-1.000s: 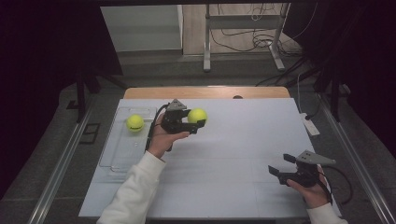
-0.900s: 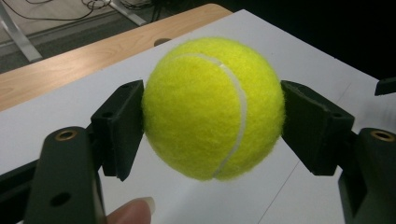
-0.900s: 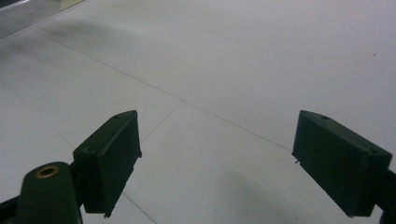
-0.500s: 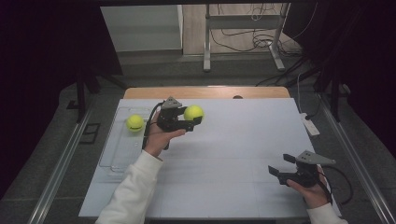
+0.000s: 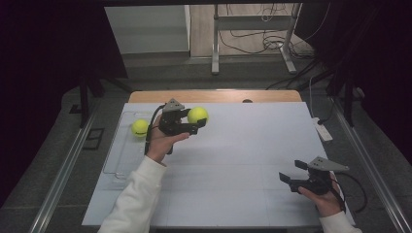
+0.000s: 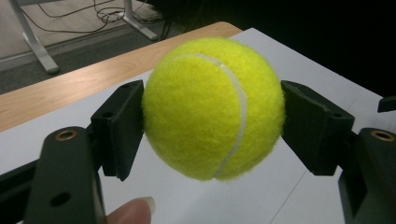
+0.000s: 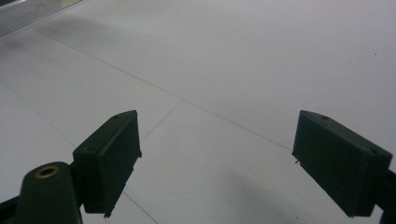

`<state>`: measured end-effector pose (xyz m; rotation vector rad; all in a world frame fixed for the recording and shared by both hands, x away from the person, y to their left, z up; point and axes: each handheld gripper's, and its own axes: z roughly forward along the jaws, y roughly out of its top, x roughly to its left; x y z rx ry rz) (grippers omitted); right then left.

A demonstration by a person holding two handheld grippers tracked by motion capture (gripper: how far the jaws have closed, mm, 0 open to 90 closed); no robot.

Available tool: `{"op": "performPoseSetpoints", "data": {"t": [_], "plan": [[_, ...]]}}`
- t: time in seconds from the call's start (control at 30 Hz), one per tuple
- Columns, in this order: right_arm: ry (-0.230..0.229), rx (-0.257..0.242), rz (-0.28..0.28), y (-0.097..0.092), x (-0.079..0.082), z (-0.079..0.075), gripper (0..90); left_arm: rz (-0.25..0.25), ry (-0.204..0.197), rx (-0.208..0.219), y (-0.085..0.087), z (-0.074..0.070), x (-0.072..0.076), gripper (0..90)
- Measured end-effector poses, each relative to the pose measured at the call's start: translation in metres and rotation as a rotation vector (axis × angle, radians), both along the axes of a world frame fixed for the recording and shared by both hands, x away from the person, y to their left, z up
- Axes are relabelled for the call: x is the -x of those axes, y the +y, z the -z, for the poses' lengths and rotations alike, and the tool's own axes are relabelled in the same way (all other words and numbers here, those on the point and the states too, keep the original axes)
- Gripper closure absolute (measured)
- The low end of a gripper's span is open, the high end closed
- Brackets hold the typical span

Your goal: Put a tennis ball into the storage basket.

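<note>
Two tennis balls on view, w/ the clear tray as my landmark. My left gripper is clamped on one ball, holding it up just to the right of the tray's far end, above the white table sheet. In the left gripper view that held ball sits squarely btwn my two black jaws, both pads pressed to its sides, white seam curving down its front; my fingertip shows at the bottom edge. The second ball lies in the tray's far end, just left of my left hand and apart from the gripper.

My right gripper rests well to the right of the tray, near the sheet's near-right corner, jaws spread apart w/ nothing btwn them. The right gripper view looks along those parted jaws onto bare white sheet crossed by thin seam lines. A strip of wooden tabletop shows beyond the tray's far side.
</note>
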<state>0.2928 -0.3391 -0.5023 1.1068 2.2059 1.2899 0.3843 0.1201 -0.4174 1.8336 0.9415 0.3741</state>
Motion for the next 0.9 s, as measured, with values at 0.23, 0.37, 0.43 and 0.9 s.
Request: {"op": "performPoseSetpoints", "data": {"t": [0.23,0.37,0.43,0.9], "plan": [[0.000,0.001,0.000,0.000,0.000,0.000,15.0,-0.016,-0.004,0.009,0.007,-0.003,0.001,27.2],[0.000,-0.001,0.000,0.000,0.000,0.000,15.0,-0.030,-0.007,0.019,0.011,-0.005,0.001,27.2],[0.000,-0.002,0.001,0.000,0.000,0.000,15.0,-0.038,-0.009,0.020,0.013,-0.006,0.001,27.2],[-0.001,0.001,0.001,0.000,0.000,0.000,14.9,-0.072,-0.030,0.025,0.023,-0.010,0.003,27.2]]}}
